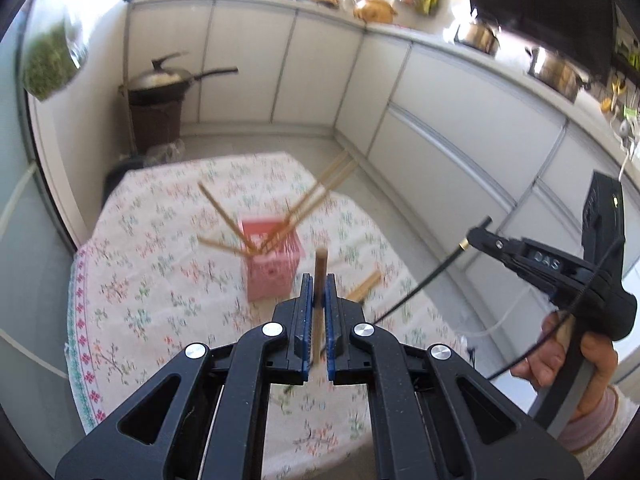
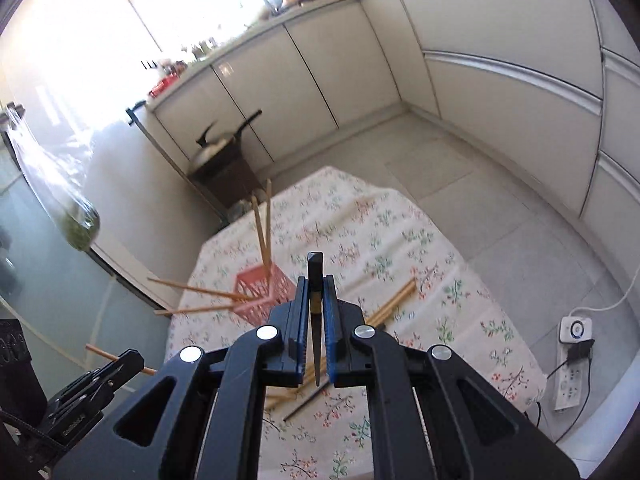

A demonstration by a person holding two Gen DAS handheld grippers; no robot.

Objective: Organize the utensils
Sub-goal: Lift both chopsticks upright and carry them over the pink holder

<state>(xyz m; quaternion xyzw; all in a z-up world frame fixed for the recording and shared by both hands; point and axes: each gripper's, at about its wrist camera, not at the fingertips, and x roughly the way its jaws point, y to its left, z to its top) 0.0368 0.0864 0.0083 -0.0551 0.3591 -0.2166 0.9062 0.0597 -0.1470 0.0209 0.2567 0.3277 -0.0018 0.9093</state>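
Note:
My left gripper (image 1: pixel 319 282) is shut on a wooden chopstick (image 1: pixel 321 260) that stands upright between its blue pads. Beyond it sits a pink basket (image 1: pixel 272 264) with several wooden chopsticks fanning out of it. To the right, my right gripper (image 1: pixel 478 236) hangs above the table's edge with a black chopstick (image 1: pixel 420 284) in it. In the right wrist view my right gripper (image 2: pixel 316 282) is shut on that black chopstick (image 2: pixel 315 264), above the pink basket (image 2: pixel 260 292). My left gripper (image 2: pixel 128 360) shows at the lower left with its wooden chopstick (image 2: pixel 98 351).
Loose wooden chopsticks (image 2: pixel 394 300) and a black one (image 2: pixel 308 400) lie on the floral tablecloth (image 2: pixel 400 240). A lidded pan (image 1: pixel 160 80) rests on a brown bin beyond the table. White cabinets (image 1: pixel 460 120) line the walls. A power strip (image 2: pixel 572 384) lies on the floor. A hand (image 1: pixel 560 360) grips the right tool.

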